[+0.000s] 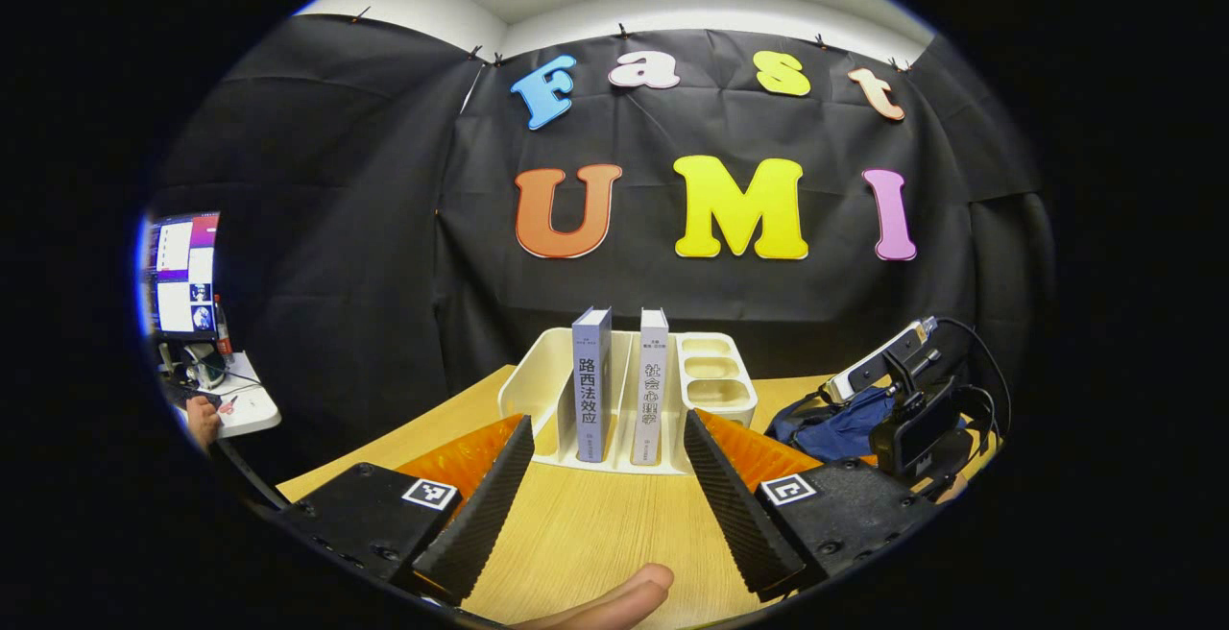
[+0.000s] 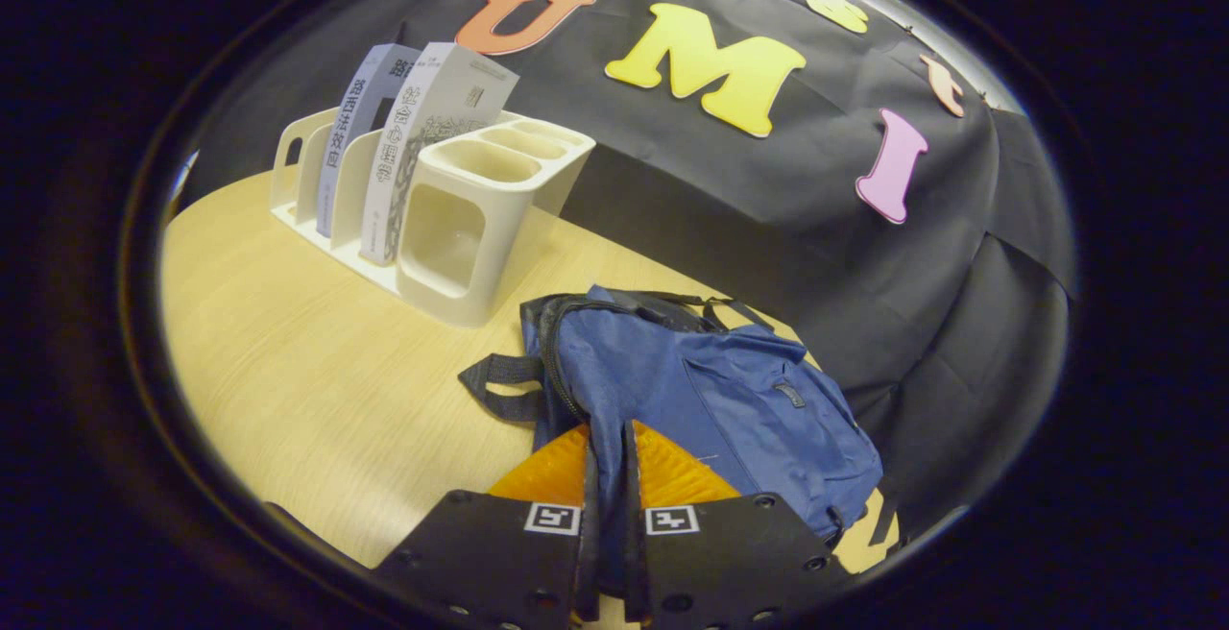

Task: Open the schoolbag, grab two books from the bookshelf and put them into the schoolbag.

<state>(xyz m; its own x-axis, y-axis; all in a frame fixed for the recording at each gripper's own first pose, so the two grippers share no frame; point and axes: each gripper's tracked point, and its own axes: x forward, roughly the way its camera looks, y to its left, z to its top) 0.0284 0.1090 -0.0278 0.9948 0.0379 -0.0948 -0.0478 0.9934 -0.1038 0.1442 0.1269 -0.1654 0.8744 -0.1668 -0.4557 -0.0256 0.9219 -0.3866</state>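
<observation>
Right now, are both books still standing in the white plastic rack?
Yes, the blue-grey book and the white book stand upright in the white plastic rack.

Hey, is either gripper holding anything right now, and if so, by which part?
The right gripper pinches the blue schoolbag by a fold of fabric at its near edge beside the zipper. The left gripper is open, holding nothing.

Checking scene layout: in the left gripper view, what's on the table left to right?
Blue-spined book → white-spined book → bookshelf's small cup compartments → blue schoolbag → right gripper.
</observation>
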